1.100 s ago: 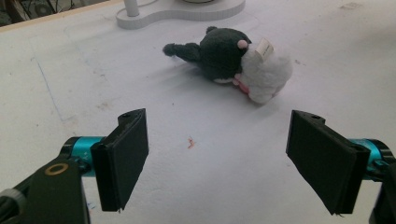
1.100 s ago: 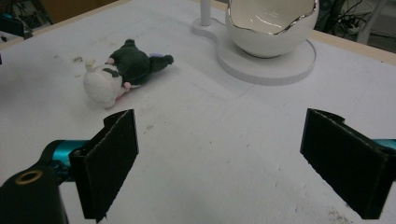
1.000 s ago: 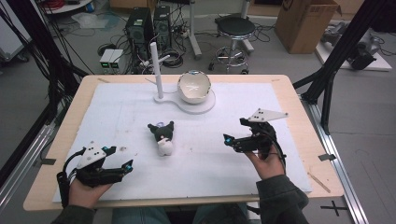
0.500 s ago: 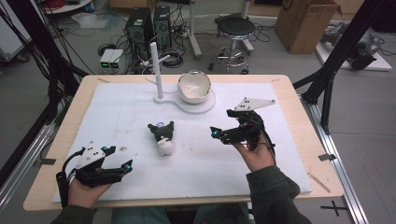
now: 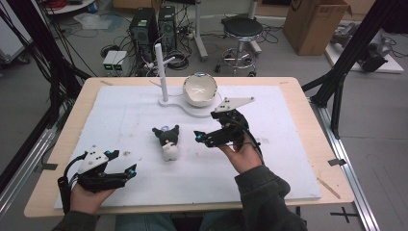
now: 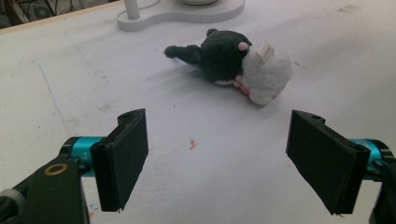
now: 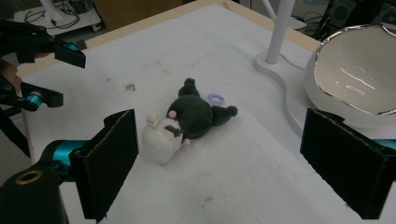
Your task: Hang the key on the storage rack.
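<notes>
Your right gripper [image 5: 204, 138] is hovering spread wide just right of the plush toy [image 5: 167, 141] lying mid-mat — long axis running toward you; your left gripper [image 5: 120, 166], also spread, is sitting farther off.

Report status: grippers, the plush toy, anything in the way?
Left gripper open, near table edge. Right gripper open, beside plush toy, not touching. Toy lying on white mat. Path between unobstructed.

Bowl [image 7: 359, 84] cut by frame edge

Beside the white bowl [image 7: 355, 84], the plush toy [image 7: 184, 122] is dark grey and white, seemingly pink-spotted.
</notes>
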{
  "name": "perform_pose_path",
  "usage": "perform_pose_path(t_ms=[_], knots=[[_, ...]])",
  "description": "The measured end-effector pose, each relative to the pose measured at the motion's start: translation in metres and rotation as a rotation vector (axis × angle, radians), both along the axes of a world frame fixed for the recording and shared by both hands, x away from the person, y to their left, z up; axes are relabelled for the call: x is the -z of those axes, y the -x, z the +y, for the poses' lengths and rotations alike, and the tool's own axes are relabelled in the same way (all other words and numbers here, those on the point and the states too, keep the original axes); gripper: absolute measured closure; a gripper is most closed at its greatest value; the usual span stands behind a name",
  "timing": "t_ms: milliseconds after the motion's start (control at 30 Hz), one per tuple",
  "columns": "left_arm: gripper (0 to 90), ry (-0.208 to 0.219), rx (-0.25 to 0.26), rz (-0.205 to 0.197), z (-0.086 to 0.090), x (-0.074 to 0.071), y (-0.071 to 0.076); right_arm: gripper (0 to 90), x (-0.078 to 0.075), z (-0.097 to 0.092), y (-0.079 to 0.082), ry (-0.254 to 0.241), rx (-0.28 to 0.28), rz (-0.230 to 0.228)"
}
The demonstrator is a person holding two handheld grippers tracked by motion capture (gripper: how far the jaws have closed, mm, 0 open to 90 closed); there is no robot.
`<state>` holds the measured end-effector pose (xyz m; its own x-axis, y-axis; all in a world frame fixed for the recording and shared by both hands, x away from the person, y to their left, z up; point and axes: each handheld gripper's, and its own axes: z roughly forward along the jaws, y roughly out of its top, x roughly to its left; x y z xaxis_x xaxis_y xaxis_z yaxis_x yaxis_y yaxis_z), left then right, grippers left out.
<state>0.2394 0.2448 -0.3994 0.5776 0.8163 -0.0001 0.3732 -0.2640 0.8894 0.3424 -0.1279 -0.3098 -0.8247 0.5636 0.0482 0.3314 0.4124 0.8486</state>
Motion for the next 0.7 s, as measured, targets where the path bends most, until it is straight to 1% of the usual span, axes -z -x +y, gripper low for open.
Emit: perform_pose_path(t_ms=[33, 67, 133, 167, 267, 333, 400, 500, 533, 600, 700], knots=[[21.4, 0.000, 0.000, 0.000, 0.000, 0.000, 0.000, 10.8, 0.000, 0.000, 0.000, 0.000, 0.000, 0.000], [21.4, 0.001, -0.002, 0.001, 0.000, 0.000, 0.000, 10.8, 0.002, 0.008, -0.003, 0.009, 0.001, 0.007], [21.4, 0.003, -0.004, 0.000, 0.000, 0.000, 0.000, 10.8, 0.003, 0.015, -0.006, 0.014, -0.004, 0.018], [21.4, 0.000, -0.003, 0.000, 0.001, 0.000, 0.000, 10.8, 0.003, 0.015, -0.006, 0.014, -0.004, 0.018], [21.4, -0.001, -0.004, 0.002, 0.001, 0.001, 0.000, 10.8, 0.005, 0.025, -0.009, 0.029, -0.011, 0.028], [21.4, -0.002, -0.003, 0.002, 0.002, 0.001, 0.001, 10.8, 0.005, 0.034, -0.009, 0.041, -0.024, 0.020], [21.4, -0.004, -0.003, -0.001, 0.002, 0.001, 0.000, 10.8, 0.006, 0.039, -0.010, 0.052, -0.024, 0.024], [21.4, -0.003, -0.004, -0.001, 0.002, 0.001, 0.001, 10.9, 0.009, 0.051, -0.014, 0.071, -0.018, 0.053], [21.4, -0.001, -0.004, -0.002, 0.002, 0.001, 0.001, 10.9, 0.009, 0.051, -0.014, 0.071, -0.018, 0.053], [21.4, 0.001, -0.005, 0.000, 0.002, 0.001, 0.001, 11.4, 0.010, 0.058, -0.015, 0.082, -0.026, 0.042], [21.4, -0.001, -0.006, 0.002, 0.002, 0.001, 0.000, 11.4, 0.011, 0.062, -0.015, 0.087, -0.029, 0.040]])
